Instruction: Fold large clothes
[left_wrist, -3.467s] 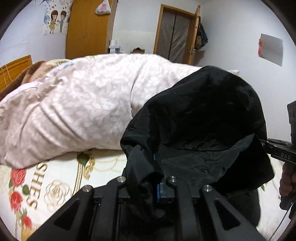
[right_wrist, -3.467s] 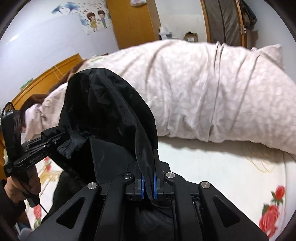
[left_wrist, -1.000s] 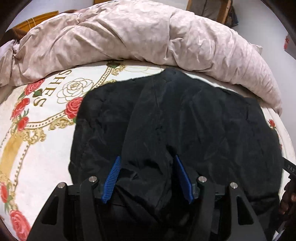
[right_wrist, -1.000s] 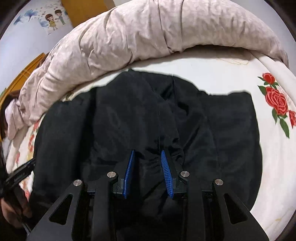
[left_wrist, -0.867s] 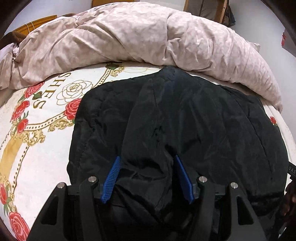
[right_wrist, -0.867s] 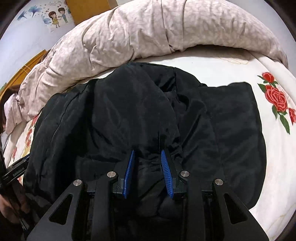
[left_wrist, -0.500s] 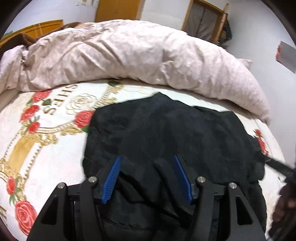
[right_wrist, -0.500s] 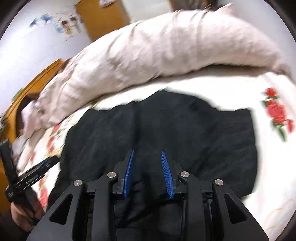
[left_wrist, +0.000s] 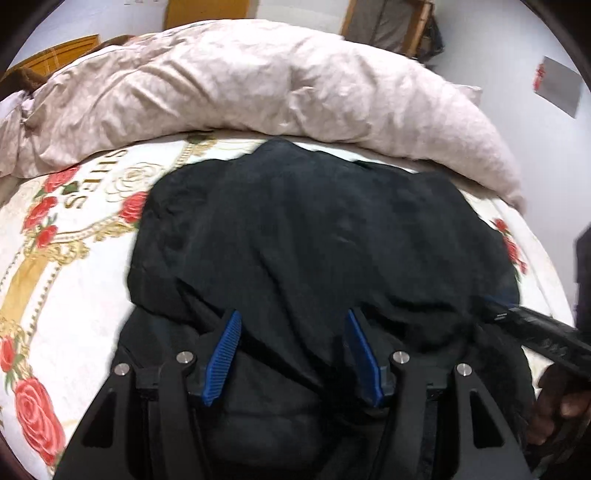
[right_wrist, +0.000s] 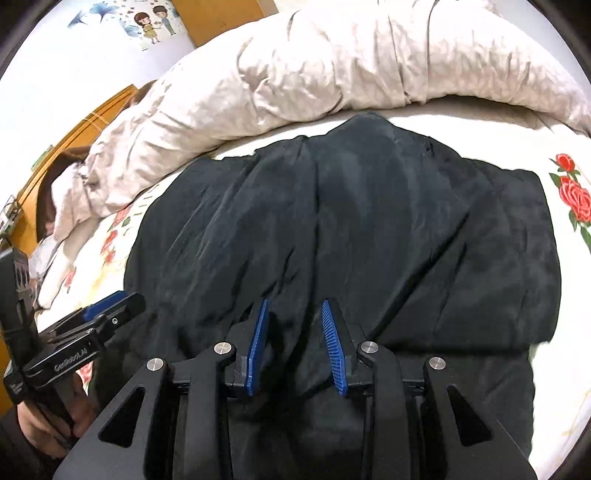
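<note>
A: Black coat (left_wrist: 325, 236) lies folded on the sheet (left_wrist: 74, 258), mid-frame, duvet (left_wrist: 258, 85) across the top. Left gripper (left_wrist: 291, 354) released, jaws wide, nothing held.

B: Right gripper (right_wrist: 295, 343) released too, low centre, coat (right_wrist: 369, 221) beneath. Looks like 1 fold is laid; next, I'd judge, each needs a fresh edge to pinch, then double it over.

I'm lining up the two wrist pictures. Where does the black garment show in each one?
Left wrist: the black garment fills the centre and lower half, running under the open left gripper.
Right wrist: the black garment fills the centre, reaching the open right gripper.
Shared landmark: the pale quilt, bunched along the garment's far edge.
</note>
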